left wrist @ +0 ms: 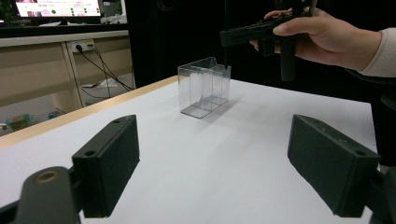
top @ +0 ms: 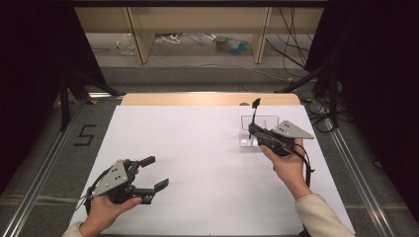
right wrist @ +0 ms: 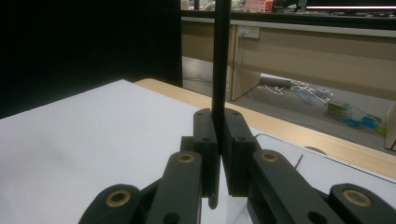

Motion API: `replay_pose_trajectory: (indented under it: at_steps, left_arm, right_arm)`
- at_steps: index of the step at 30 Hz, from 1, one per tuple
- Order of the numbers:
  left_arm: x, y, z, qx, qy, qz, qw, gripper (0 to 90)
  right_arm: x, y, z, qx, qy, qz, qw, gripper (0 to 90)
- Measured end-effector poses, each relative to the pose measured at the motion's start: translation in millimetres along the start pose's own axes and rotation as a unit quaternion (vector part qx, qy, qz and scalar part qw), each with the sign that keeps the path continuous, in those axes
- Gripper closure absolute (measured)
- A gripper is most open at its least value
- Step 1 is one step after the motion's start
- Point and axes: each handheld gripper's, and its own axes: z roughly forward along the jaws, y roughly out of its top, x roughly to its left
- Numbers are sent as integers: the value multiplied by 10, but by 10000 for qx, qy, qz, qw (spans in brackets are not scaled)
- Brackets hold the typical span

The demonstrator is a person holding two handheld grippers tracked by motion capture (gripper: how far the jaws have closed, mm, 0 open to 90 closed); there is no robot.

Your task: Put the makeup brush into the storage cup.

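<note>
My right gripper (top: pixel 253 129), right of centre in the high view, is clamped tight on a thin black stick (right wrist: pixel 220 60) that stands upright above the clear plastic box (top: pixel 258 131). My left gripper (top: pixel 153 173), at the lower left, rests with its jaws spread wide, holding nothing, on the white table (top: pixel 197 163).

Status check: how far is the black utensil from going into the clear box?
Done: right gripper is shut on the thin black utensil, held upright. In hand: it hangs over the clear divided box. Left: lowering and releasing; its tip isn't clearly inside. Left gripper sits open, apart.
</note>
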Motion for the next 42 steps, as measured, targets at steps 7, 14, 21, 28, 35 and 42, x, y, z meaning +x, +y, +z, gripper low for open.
replay_pose_trajectory:
  at_steps: [7, 14, 21, 28, 35, 42]
  left_arm:
    - [0, 0, 0, -4, -3, 5, 10000, 166]
    - [0, -2, 0, 4, -10, 8, 10000, 166]
    - [-1, 0, 0, -5, -9, 3, 10000, 166]
    - [0, -1, 0, -5, -10, 4, 10000, 166]
    - [-1, -1, 0, -3, -3, 11, 10000, 166]
    - [-2, -1, 1, -11, 1, 8, 10000, 166]
  right_arm:
    - [-18, 4, 23, -19, -5, 20, 10000, 858]
    - [-36, 19, 40, -27, -36, 15, 10000, 858]
    - [-48, 26, 58, -16, -57, 41, 10000, 858]
    - [-62, 31, 85, -16, -71, 46, 10000, 858]
    - [-75, 35, 114, -43, -73, 36, 10000, 858]
    - [-93, 40, 119, 29, -153, 70, 9999, 858]
